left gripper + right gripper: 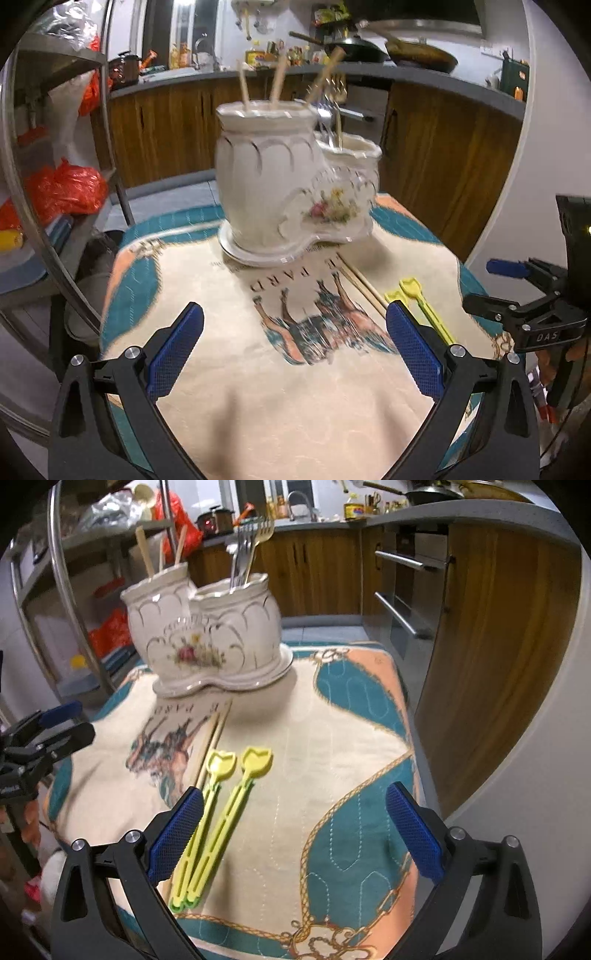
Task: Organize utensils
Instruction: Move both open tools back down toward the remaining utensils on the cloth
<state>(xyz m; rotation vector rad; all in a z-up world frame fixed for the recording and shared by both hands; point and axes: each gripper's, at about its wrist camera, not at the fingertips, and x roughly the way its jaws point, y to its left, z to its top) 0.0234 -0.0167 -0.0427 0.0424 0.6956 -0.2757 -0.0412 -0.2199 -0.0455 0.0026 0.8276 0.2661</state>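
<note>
Over a small table lies a patterned cloth (332,738), cream with teal and peach borders and a horse print in the middle. Toward the far edge of the cloth stands a white ceramic holder (207,635) with two joined pots on a shared saucer, painted with flowers and gold lines. One pot holds wooden chopsticks (275,83) that stick up out of its mouth; the other pot holds metal forks (251,550), tines up.

Nearer the middle of the cloth, beside the horse print, two bare wooden chopsticks (216,734) lie flat and side by side. Just beside them, toward the near edge, lies a pair of yellow plastic sticks (221,805) with tulip-shaped heads, the heads pointing at the holder and the tails joined by a green piece.

Above the near edge, the right gripper (295,834) hangs with its blue-padded fingers spread wide and nothing between them; its left pad sits over the yellow sticks, though contact cannot be told. Over the horse print, the left gripper (295,352) is likewise spread wide and holds nothing.
</note>
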